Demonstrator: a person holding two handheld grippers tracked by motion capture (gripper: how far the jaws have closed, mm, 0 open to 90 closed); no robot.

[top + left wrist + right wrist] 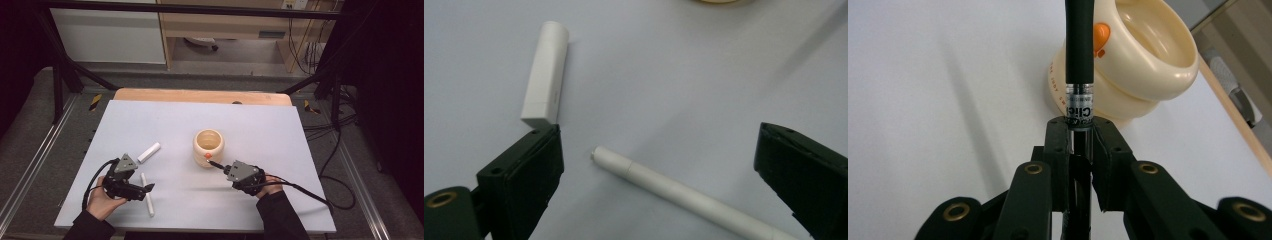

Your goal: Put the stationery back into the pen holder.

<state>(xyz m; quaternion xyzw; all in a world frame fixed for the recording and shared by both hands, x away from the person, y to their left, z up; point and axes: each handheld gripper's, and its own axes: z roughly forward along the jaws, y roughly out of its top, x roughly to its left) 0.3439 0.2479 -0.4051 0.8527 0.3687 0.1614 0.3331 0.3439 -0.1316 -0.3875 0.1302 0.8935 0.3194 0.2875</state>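
Right gripper view: right gripper [1079, 130] clamps glossy, probably plastic pen [1079, 45].

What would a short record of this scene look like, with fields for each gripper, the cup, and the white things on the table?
left gripper: open, jaws on either side of the long white pen body, not touching it
right gripper: shut on the black pen with a clear section, which points toward the cup
cream ribbed cup with an orange mark: upright, near the table's middle
short white pen cap: lying flat, apart from the pen body
surface: pale grey table top
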